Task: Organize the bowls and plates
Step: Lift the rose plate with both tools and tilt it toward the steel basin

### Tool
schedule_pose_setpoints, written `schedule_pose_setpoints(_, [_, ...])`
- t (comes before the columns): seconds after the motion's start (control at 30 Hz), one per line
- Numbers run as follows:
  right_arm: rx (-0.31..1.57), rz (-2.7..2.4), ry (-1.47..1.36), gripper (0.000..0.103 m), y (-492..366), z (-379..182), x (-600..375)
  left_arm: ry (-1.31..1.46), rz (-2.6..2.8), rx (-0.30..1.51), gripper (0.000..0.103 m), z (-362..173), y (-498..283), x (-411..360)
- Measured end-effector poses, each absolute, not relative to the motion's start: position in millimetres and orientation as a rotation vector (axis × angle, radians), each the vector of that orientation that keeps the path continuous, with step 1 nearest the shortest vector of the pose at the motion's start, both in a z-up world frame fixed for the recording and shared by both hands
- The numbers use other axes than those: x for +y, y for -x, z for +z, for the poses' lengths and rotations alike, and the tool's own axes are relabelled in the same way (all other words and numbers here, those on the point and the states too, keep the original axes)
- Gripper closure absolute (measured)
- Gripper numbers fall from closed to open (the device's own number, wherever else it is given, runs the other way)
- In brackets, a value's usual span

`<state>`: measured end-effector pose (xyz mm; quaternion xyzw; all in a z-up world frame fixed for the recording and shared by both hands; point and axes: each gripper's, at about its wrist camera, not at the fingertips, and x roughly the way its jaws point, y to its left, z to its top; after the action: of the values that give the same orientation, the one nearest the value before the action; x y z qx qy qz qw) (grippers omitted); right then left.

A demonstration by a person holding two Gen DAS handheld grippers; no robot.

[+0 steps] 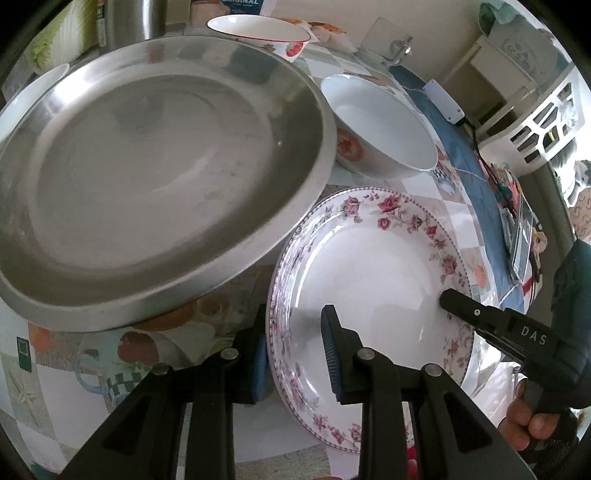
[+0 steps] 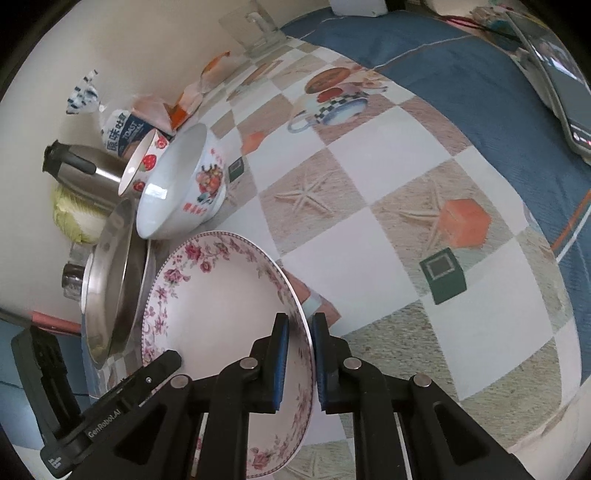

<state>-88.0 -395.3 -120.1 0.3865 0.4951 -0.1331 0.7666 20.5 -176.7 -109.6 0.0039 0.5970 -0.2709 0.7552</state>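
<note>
Porcelain sits between both of my tongs: the floral plate (image 1: 369, 280) is the landmark here. My left tongs (image 1: 295, 354) straddle its near left rim, one blue pad under the outside edge and one over the white well; they look nearly clenched on that rim, though I cannot tell for sure whether the pads press it. My right tongs (image 2: 299, 362) are clenched on the opposite rim, the plate's edge running straight between the pads, so the plate spans from one hand to the other.

Outward from the plate, the steel tray (image 1: 155, 177) lies just left of it, its edge overlapping the plate's rim from above in the left wrist view. Behind the plate stands a white bowl (image 1: 380, 125) with a red print, and farther back a smaller strawberry bowl (image 1: 258, 33).

I judge the coming move hinges on that overlap: the plate must clear the tray's edge, and both hands are equally near it on the patterned worktop (image 2: 369, 229).
</note>
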Motion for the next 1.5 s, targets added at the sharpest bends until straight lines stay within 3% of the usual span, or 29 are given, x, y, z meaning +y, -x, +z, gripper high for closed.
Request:
schedule_pose_setpoints(0.73, [1.093,-0.346,-0.713,0.087,93.7,-107.3,-396.2,-0.084,-0.658,1.248,0.076,-101.0,-13.5,-198.7])
schedule_pose_setpoints(1.5, [0.973,-0.392,-0.681,0.087,114.1,-73.0,-401.1,-0.091,-0.749,1.134,0.076,-66.3,-8.7,-214.1])
